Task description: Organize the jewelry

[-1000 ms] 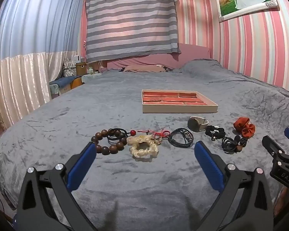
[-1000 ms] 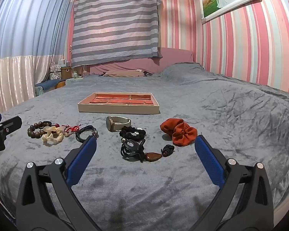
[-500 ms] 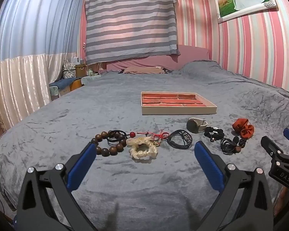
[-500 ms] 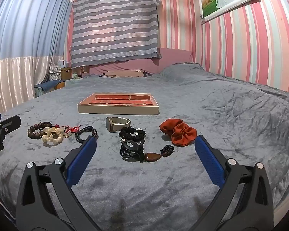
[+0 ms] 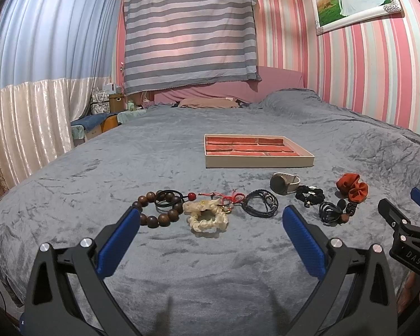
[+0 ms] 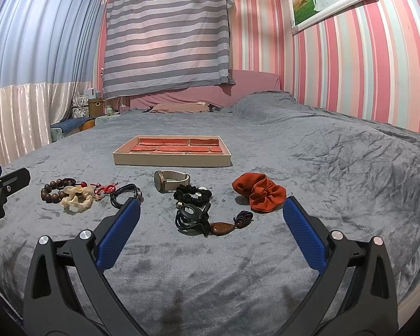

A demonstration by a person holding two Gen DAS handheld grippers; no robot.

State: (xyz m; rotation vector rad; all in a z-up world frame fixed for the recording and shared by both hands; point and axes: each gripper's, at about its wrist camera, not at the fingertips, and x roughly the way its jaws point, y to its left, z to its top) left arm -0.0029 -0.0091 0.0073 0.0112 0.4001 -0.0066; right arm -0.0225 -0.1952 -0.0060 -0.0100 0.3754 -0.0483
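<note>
Both grippers are hovering wide open, gripping nothing. Left gripper [image 5: 210, 221] is facing the beads [image 5: 156, 207] and cream scrunchie [image 5: 207, 218], centre frame. Right gripper [image 6: 211, 214] is nearer the black clip [image 6: 191, 218], dead ahead. Tray [image 6: 172, 162] is sitting beyond, mid-frame.

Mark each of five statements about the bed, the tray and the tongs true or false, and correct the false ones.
1. The tray already holds the watch. False: the watch lies on the blanket in front of it.
2. Both the left tongs and the right tongs are open and hold nothing. True.
3. The orange scrunchie sits rightmost in the row. True.
4. The wooden bead bracelet lies beside the orange scrunchie. False: it is at the opposite, left end.
5. The tray has red compartments. True.
</note>
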